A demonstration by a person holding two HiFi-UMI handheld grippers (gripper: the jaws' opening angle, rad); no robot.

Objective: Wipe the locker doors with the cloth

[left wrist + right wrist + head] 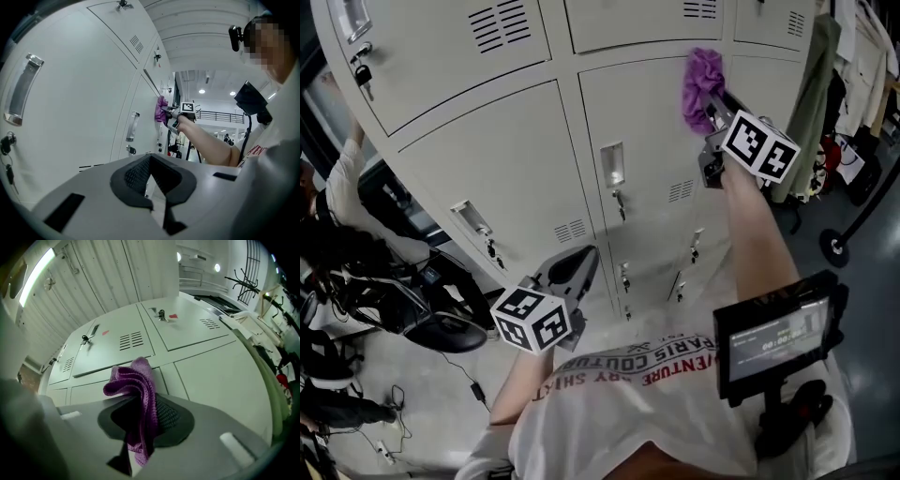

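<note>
A purple cloth (703,80) is pressed against the upper right part of a pale grey locker door (647,131). My right gripper (712,111) is shut on it, arm stretched out. In the right gripper view the cloth (138,390) bunches up between the dark pads (171,416) and hangs over them, with locker doors (211,376) just beyond. My left gripper (579,262) hangs lower, near the bottom lockers, shut and holding nothing. From the left gripper view (151,171) the cloth (161,108) and the right gripper (169,112) show far along the locker row.
Recessed handles (613,167) and small locks stick out of the doors, and keys (363,77) hang from one at top left. A person (342,187), a chair and floor cables are at left. Hanging clothes (825,94) are at right. A monitor (773,342) sits at my chest.
</note>
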